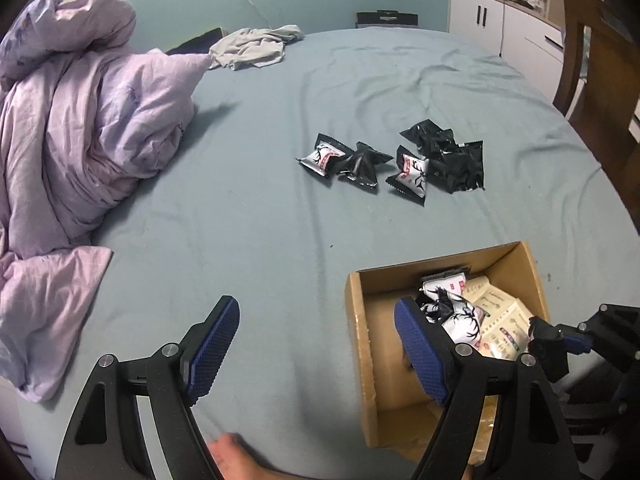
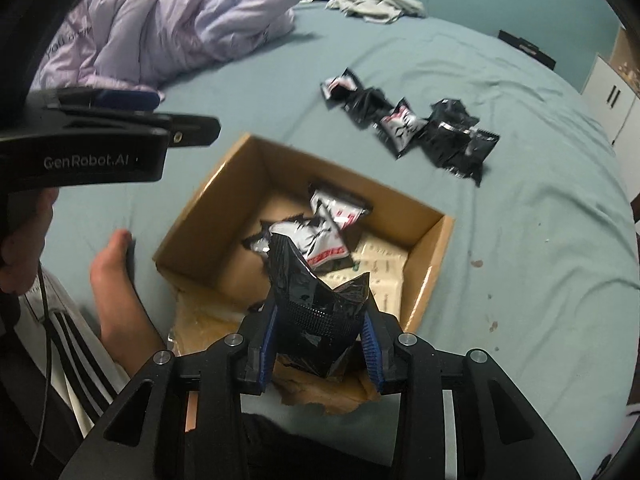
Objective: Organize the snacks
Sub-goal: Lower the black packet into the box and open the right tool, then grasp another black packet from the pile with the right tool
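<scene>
An open cardboard box [image 1: 360, 320] [image 2: 224, 184] sits on the blue-green bed sheet and holds black-and-white snack packets [image 1: 456, 312] [image 2: 320, 236] on top of pale packets. Several more packets [image 1: 400, 160] [image 2: 420, 128] lie loose on the sheet beyond the box. My right gripper [image 2: 320, 320] hangs over the near side of the box, shut on a crumpled black snack packet [image 2: 316, 300]; it also shows at the right edge of the left wrist view [image 1: 560, 336]. My left gripper [image 1: 316, 308] is open with nothing between its fingers, over the box's left wall and the sheet beside it.
A bunched purple duvet [image 1: 80, 120] [image 2: 180, 12] fills the left of the bed, with a grey cloth [image 1: 256, 46] at the far edge. A wooden chair [image 1: 600, 60] and white cabinet [image 1: 500, 28] stand to the right. A person's bare foot [image 2: 116, 280] rests beside the box.
</scene>
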Demonstrator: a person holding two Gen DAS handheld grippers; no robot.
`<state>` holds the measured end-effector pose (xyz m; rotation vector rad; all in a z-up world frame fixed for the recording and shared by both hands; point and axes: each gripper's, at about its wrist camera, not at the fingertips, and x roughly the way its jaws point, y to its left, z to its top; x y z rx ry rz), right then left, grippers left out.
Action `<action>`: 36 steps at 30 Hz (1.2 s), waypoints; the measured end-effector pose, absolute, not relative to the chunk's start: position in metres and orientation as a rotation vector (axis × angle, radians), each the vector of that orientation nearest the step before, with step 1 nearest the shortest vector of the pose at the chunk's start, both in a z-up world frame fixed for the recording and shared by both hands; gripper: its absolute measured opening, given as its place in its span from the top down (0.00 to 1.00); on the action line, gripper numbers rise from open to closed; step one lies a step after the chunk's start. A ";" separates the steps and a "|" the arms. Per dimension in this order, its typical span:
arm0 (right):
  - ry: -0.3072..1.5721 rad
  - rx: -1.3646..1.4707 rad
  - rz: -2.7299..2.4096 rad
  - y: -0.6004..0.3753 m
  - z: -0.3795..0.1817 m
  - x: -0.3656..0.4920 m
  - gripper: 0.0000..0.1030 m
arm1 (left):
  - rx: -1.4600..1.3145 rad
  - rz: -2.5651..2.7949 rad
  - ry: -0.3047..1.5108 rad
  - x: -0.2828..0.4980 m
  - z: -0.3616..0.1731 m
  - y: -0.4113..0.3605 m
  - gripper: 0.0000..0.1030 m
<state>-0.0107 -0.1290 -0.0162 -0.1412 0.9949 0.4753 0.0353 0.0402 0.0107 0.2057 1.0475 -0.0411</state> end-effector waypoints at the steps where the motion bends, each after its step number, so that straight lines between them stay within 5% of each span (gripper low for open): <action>1: 1.007 -0.143 0.476 -0.128 -0.018 -0.010 0.64 | 0.211 -0.040 1.044 0.035 0.011 0.039 0.22; 4: 1.054 -0.151 0.436 -0.122 -0.023 -0.003 0.46 | 0.206 -0.042 1.039 0.035 0.013 0.040 0.22; 13: 0.987 -0.059 0.385 -0.129 -0.005 0.003 0.44 | 0.177 -0.034 1.055 0.037 0.012 0.046 0.22; 16: 0.922 0.006 0.319 -0.148 0.006 0.000 0.34 | 0.179 -0.037 1.058 0.036 0.011 0.044 0.22; 36: 0.982 0.088 0.125 -0.194 0.005 0.071 0.33 | 0.168 -0.134 1.090 0.033 0.011 0.024 0.22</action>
